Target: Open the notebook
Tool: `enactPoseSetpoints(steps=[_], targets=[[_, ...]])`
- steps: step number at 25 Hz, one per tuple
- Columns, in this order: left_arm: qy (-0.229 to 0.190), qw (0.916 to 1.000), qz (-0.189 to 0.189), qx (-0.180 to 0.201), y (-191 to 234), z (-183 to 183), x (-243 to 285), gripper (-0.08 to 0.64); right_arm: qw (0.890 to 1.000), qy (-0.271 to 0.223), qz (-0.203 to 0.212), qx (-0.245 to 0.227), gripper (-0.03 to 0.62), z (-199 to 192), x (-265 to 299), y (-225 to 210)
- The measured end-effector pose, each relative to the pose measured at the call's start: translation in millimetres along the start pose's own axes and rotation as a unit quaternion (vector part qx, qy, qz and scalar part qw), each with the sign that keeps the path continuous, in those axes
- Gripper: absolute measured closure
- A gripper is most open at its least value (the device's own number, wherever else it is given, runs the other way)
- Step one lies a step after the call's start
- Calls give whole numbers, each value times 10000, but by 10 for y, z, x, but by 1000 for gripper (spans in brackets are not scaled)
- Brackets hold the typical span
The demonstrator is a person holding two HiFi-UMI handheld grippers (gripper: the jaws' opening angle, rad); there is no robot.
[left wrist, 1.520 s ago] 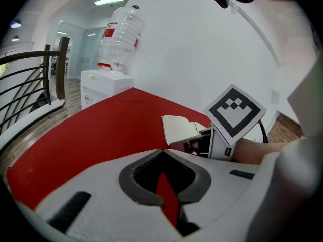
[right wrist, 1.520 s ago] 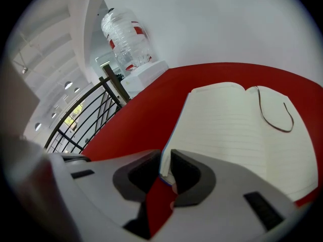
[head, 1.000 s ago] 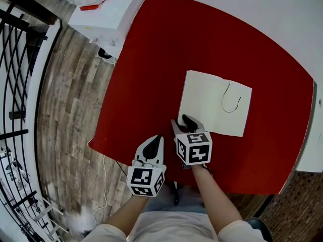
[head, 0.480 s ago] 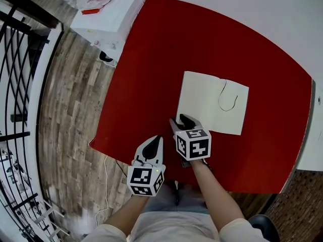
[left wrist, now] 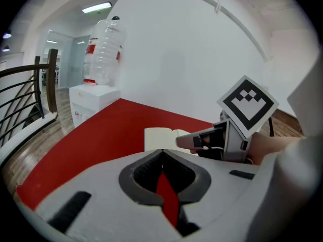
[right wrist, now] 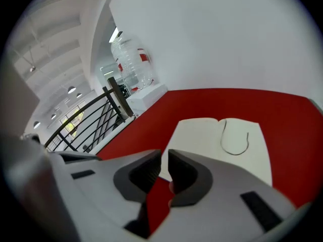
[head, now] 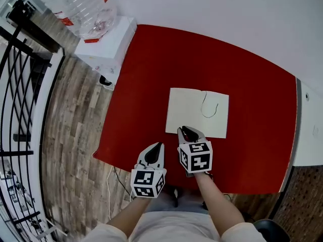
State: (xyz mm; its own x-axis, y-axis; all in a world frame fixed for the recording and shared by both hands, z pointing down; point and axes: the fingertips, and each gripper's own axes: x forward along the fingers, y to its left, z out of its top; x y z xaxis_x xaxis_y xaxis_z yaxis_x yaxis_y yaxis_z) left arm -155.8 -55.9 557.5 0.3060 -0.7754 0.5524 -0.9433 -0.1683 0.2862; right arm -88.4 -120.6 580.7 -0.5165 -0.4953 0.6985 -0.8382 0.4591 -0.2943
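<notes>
**Notebook lies open; my job now is to leave it that way**

My right gripper (right wrist: 164, 158) has its two grey jaws closing with only a narrow slit left. Nothing sits in that slit; only red table shows through it. My left gripper (left wrist: 161, 153) has its jaws pressed together at the tips and is also empty.

Just beyond my right jaws lies the cream-paged notebook (head: 197, 112). It is spread flat on the red tabletop (head: 252, 79), with a thin black ribbon curled on its right-hand page. My right tips hang by its near edge. I see no contact with the paper, though the head view alone would not settle that.

I judge the opening done. To do this step well I should keep my jaws off the page edges and come away cleanly, so neither leaf lifts or flips back.

Both forearms reach in from the near side of the table. The grippers point away from me and tilt downward, marker cubes on top, the left one nearer me and off the notebook's left side.
</notes>
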Motion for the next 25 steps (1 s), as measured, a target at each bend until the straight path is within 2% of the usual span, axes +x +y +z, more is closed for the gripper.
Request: enactPoseSetpoints(steps=[7, 15, 25], targets=[[-153, 9987, -376, 318, -566, 440, -228, 554, 9991, -249, -135, -322, 584, 6, -940, -121], [-87, 9963, -647, 564, -1155, 461, -617, 554, 9957, -738, -541, -172, 586, -132, -2008, -199], [-265, 9948, -652, 743, -1346, 467, -757, 554, 9902, -1049, -912, 162, 586, -385, -2413, -389]])
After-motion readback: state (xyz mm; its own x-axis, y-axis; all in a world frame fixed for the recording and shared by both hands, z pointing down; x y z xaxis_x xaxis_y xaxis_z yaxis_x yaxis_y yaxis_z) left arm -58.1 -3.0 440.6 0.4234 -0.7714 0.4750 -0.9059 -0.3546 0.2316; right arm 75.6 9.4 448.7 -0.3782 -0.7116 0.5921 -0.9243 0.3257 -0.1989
